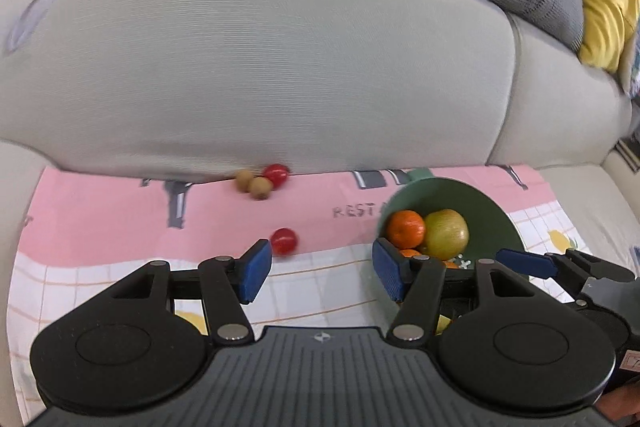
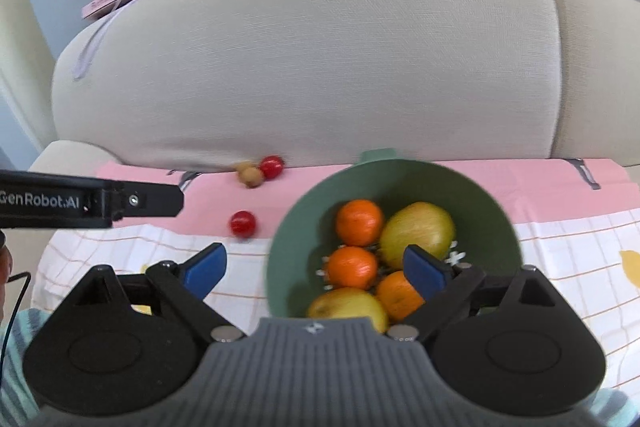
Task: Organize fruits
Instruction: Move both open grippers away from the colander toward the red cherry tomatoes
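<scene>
— Well, what does the left wrist view give?
— The left tongs (image 1: 322, 269) stand wide with nothing between the blue pads. A red fruit (image 1: 284, 241) lies on the pink-and-checked cloth (image 1: 100, 227) just above the left pad. Two brown fruits (image 1: 254, 183) and another red one (image 1: 276, 174) sit at the sofa cushion (image 1: 256, 67) in mid-frame. The green bowl (image 1: 460, 195) is at right.
— And the right wrist view?
— The right tongs (image 2: 316, 269) are wide too, empty, poised over the bowl (image 2: 312, 211) in the lower centre. Inside are oranges (image 2: 358, 223) and yellow-green fruits (image 2: 418, 231). The lone red fruit (image 2: 243, 223) lies left of the bowl.
</scene>
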`<action>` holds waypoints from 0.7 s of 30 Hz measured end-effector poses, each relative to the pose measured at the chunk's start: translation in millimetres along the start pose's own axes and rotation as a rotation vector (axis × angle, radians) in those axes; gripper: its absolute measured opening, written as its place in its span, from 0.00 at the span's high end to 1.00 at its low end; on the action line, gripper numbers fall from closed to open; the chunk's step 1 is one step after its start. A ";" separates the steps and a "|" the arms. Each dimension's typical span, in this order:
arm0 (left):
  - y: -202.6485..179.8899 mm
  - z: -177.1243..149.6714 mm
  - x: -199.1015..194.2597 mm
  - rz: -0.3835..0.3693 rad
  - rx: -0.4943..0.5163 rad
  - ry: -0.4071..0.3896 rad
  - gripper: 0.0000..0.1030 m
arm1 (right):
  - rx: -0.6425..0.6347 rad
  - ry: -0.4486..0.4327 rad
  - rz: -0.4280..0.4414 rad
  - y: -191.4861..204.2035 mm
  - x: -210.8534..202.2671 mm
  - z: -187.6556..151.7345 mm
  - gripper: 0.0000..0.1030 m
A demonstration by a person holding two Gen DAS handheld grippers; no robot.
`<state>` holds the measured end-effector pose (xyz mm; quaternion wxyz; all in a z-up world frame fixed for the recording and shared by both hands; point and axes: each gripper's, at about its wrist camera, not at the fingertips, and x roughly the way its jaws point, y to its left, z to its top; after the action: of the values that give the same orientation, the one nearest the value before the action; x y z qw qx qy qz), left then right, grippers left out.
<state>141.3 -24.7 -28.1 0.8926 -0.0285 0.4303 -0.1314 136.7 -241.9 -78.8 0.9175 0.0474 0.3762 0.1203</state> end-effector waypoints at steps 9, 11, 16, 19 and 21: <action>38.3 -8.9 -7.0 0.006 -0.075 -0.014 0.34 | -0.160 0.006 0.060 46.4 9.0 0.0 0.12; 43.8 -9.6 -6.7 0.006 -0.083 -0.013 0.34 | -0.210 0.009 0.063 56.5 14.1 0.3 0.15; 59.9 -9.2 4.0 0.008 -0.110 0.004 0.34 | -0.286 0.023 0.082 74.6 33.4 6.1 0.26; 66.4 -8.7 13.7 0.007 -0.115 0.023 0.36 | -0.315 0.017 0.066 79.5 45.7 13.0 0.33; 68.9 -7.3 21.3 -0.001 -0.114 0.035 0.38 | -0.327 0.021 0.049 78.4 54.5 19.1 0.39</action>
<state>162.8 36.7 -60.2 0.8818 -0.0773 0.4528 -0.1073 173.1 -152.1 -88.3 0.9057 -0.0947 0.3600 0.2026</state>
